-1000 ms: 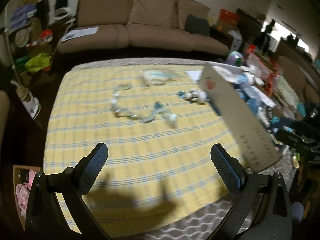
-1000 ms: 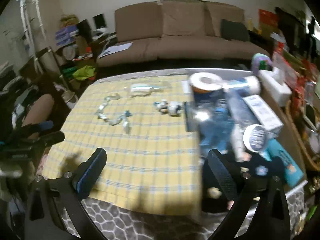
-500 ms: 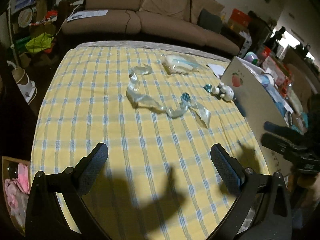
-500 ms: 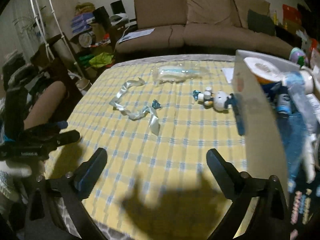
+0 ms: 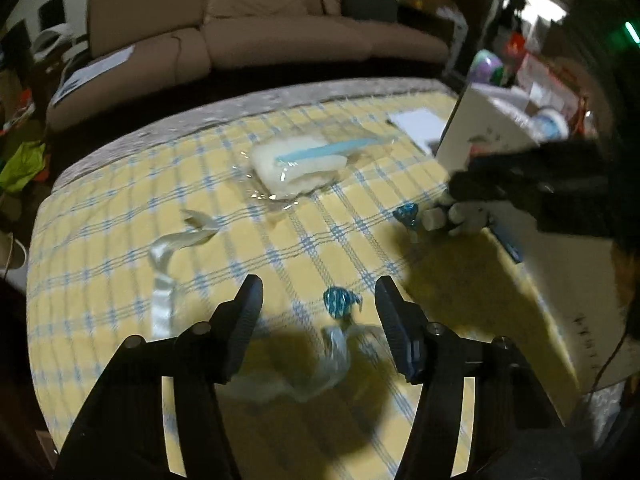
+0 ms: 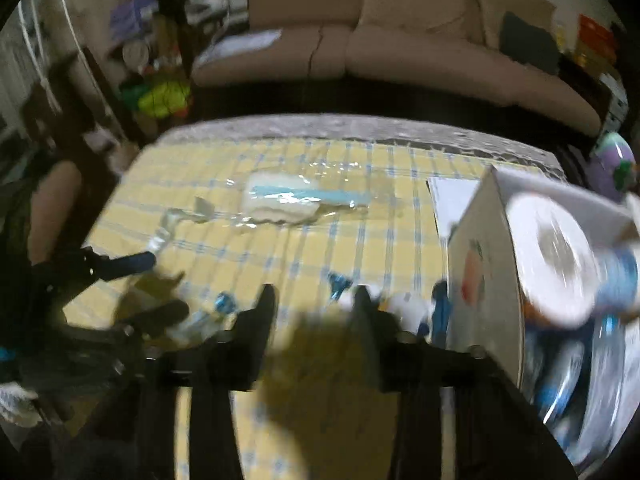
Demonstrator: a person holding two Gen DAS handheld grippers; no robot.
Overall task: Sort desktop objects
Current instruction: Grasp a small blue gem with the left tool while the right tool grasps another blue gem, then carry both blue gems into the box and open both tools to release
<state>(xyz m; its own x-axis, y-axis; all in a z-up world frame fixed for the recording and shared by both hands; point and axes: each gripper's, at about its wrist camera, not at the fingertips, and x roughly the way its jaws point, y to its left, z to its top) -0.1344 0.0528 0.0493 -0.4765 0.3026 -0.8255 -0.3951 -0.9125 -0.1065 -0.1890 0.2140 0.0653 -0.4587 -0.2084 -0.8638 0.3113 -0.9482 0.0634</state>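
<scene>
A blue wrapped candy [image 5: 338,301] lies on the yellow checked cloth [image 5: 100,264] between the tips of my left gripper [image 5: 319,298]. Its jaws are closing and do not touch the candy. A clear ribbon [image 5: 162,276] runs from the left and passes under that gripper. My right gripper [image 6: 314,300] hangs low over the cloth, jaws closing, with nothing pressed between them. A second blue candy [image 6: 338,282] lies just ahead of its tips. A small white toy [image 6: 404,306] sits to the right of its right finger, blurred. The left wrist view shows the right gripper [image 5: 460,190] above that toy [image 5: 460,214].
A clear packet holding a white cloth and a blue toothbrush [image 5: 304,160] lies at the far middle. A white box [image 6: 488,264] full of items, with a tape roll [image 6: 552,256] on top, stands at the right edge. A white paper [image 5: 416,120] lies behind it. A brown sofa [image 5: 260,20] stands beyond.
Both grippers have moved forward and down toward the cloth, and both pairs of jaws have narrowed. The left now straddles a blue candy; the right has come in beside the white toy.
</scene>
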